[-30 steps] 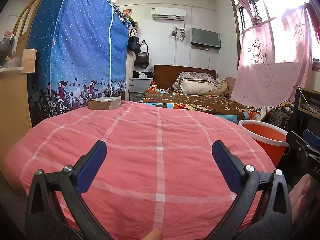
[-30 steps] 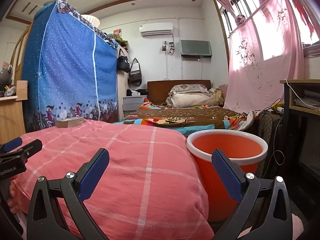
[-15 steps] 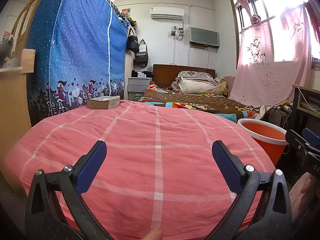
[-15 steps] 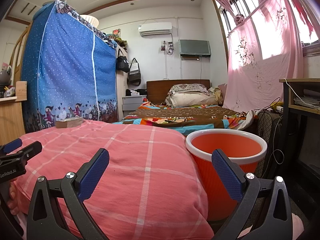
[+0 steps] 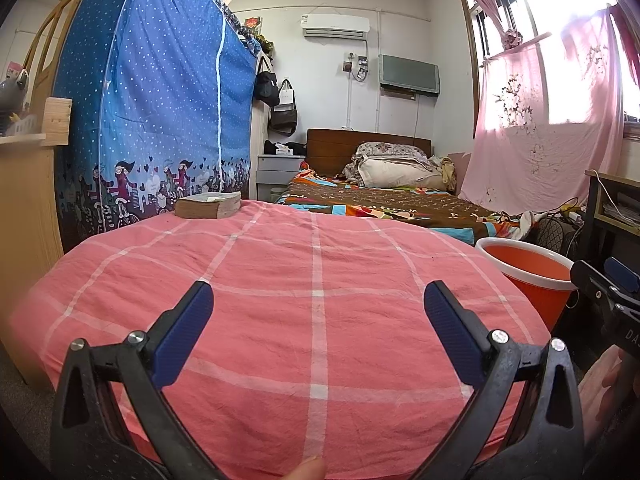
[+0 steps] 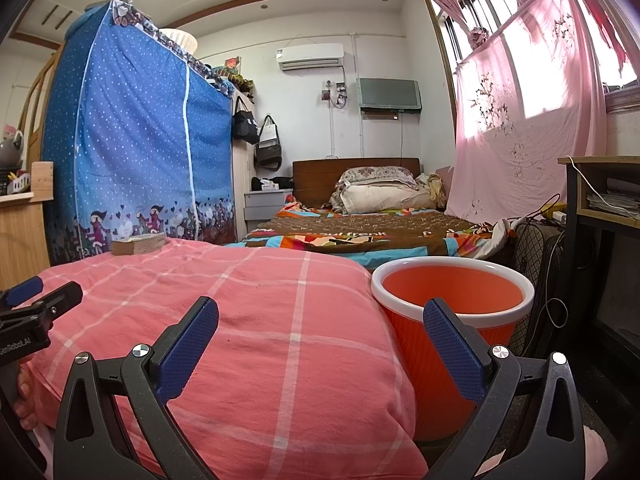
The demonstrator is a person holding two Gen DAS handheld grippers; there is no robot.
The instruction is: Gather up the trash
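Note:
An orange bin with a white rim [image 6: 452,300] stands on the floor against the right side of a pink checked bed cover [image 5: 316,300]; it also shows at the right of the left wrist view as the bin [image 5: 528,272]. My left gripper [image 5: 318,304] hovers open over the near end of the cover, nothing between its fingers. My right gripper [image 6: 320,318] is open too, its right finger in front of the bin. A thick brown book [image 5: 208,206] lies at the cover's far left corner. No loose trash shows on the cover.
A blue dotted fabric wardrobe [image 5: 152,120] stands at the left beside a wooden shelf unit [image 5: 24,200]. A second bed [image 5: 384,204] with pillows lies behind. A dark desk [image 6: 600,208] with cables and a fan guard [image 6: 532,248] crowds the right side.
Both grippers stay open. The views have shifted only slightly; the bin sits a little lower and further right in the left wrist view.

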